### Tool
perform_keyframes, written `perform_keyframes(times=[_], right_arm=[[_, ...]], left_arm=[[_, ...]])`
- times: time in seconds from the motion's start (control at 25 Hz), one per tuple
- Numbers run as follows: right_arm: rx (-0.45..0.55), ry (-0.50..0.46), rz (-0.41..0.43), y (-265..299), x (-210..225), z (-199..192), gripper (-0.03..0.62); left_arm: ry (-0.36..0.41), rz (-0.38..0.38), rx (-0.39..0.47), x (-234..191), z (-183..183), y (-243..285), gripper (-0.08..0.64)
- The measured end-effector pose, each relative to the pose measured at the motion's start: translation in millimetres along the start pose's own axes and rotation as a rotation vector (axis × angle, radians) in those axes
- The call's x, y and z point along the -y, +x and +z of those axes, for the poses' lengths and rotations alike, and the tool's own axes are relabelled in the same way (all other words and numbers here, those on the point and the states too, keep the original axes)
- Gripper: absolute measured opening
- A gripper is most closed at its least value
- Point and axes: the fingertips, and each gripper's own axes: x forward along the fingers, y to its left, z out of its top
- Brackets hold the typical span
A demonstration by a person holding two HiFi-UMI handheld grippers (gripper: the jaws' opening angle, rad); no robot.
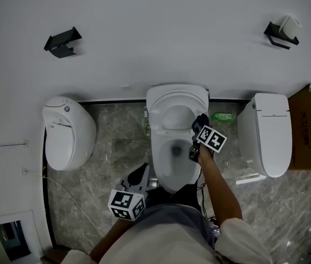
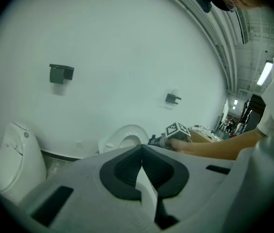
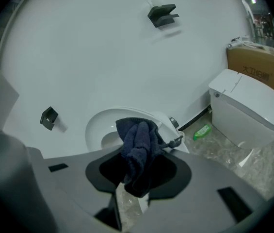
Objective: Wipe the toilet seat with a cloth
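Note:
A white toilet (image 1: 173, 142) stands against the wall in the middle, its lid (image 1: 176, 99) raised and its seat (image 1: 158, 153) ringing the bowl. My right gripper (image 1: 198, 132) hovers over the seat's right side, shut on a dark blue cloth (image 3: 139, 147) that bunches up between its jaws in the right gripper view, with the raised lid (image 3: 108, 125) behind it. My left gripper (image 1: 138, 176) hangs low by the bowl's front left, shut with nothing between its jaws. In the left gripper view the closed fingertips (image 2: 141, 152) point toward the toilet (image 2: 124, 137).
Another white toilet (image 1: 67, 131) stands at the left and a closed one (image 1: 268, 133) at the right. A green bottle (image 1: 222, 116) lies on the floor by the wall. A cardboard box (image 1: 309, 128) sits far right. Black holders (image 1: 63, 42) hang on the wall.

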Motion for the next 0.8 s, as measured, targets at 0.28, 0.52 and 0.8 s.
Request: perform_keyframes(times=[0.28, 0.52, 0.8], right_arm=[[0.003, 0.037, -0.054, 35.8, 15.0, 14.6, 0.101], [0.007, 0.010, -0.082, 55.4, 17.1, 25.8, 0.101], [0.012, -0.047, -0.031, 55.5, -12.0, 38.6, 0.101]], left_arm=[[0.053, 0.048, -0.016, -12.1, 1.1, -9.8, 0.005], [0.118, 0.094, -0.050, -31.1, -10.3, -20.9, 0.005], [0.108, 0.088, -0.042, -32.7, -8.7, -21.1, 0.005]])
